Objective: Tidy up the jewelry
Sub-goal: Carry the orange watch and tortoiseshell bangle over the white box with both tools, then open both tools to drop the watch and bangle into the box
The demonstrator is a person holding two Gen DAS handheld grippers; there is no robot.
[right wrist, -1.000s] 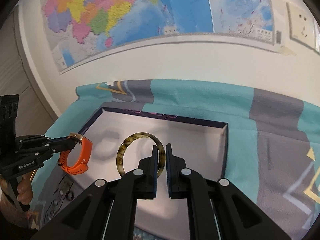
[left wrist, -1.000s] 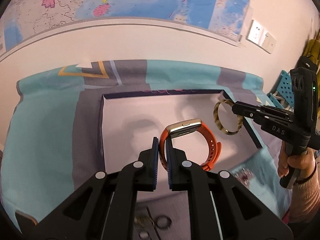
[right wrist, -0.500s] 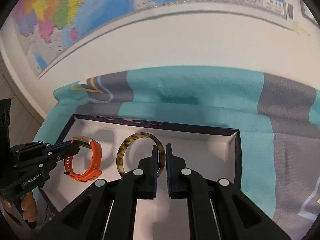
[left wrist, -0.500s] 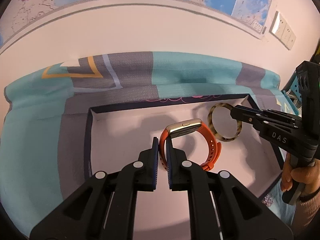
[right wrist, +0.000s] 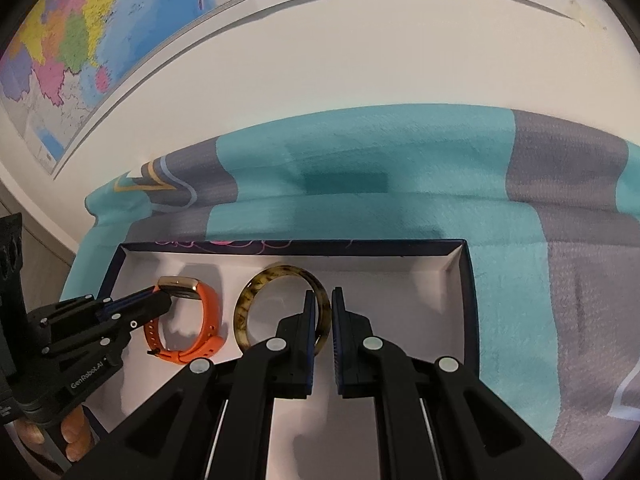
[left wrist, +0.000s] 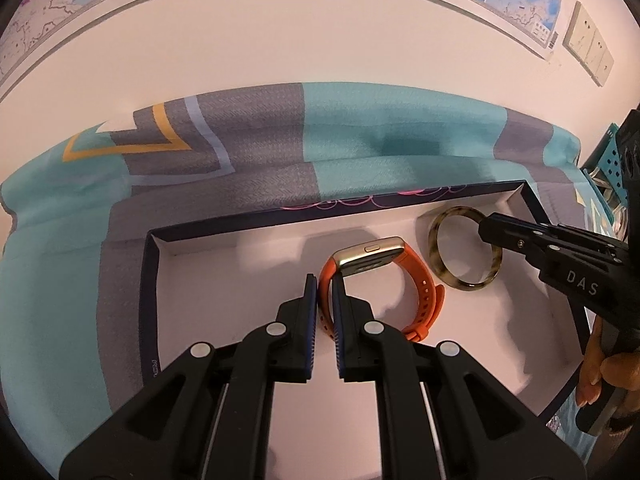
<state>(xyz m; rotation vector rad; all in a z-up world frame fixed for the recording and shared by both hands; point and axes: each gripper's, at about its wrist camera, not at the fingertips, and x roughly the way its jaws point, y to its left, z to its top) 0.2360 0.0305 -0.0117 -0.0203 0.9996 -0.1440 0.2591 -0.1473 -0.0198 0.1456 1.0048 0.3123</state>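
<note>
My left gripper (left wrist: 325, 285) is shut on the strap of an orange watch (left wrist: 404, 280) with a gold case, low over the white floor of a shallow box (left wrist: 192, 304) with dark blue walls. The watch also shows in the right wrist view (right wrist: 208, 320), left of the bangle. My right gripper (right wrist: 320, 300) is shut on the rim of a tortoiseshell bangle (right wrist: 256, 304), held upright inside the same box (right wrist: 440, 300). In the left wrist view the bangle (left wrist: 436, 252) hangs from the right gripper (left wrist: 486, 228) just right of the watch.
The box lies on a teal and grey cloth (left wrist: 360, 136) over the table. A white wall with a map (right wrist: 80, 40) runs close behind. Wall sockets (left wrist: 588, 48) are at the upper right. A teal perforated rack (left wrist: 604, 168) stands beyond the table's right end.
Both grippers have moved forward and down into the box with their items. The watch and bangle now sit close to the box floor, side by side.
</note>
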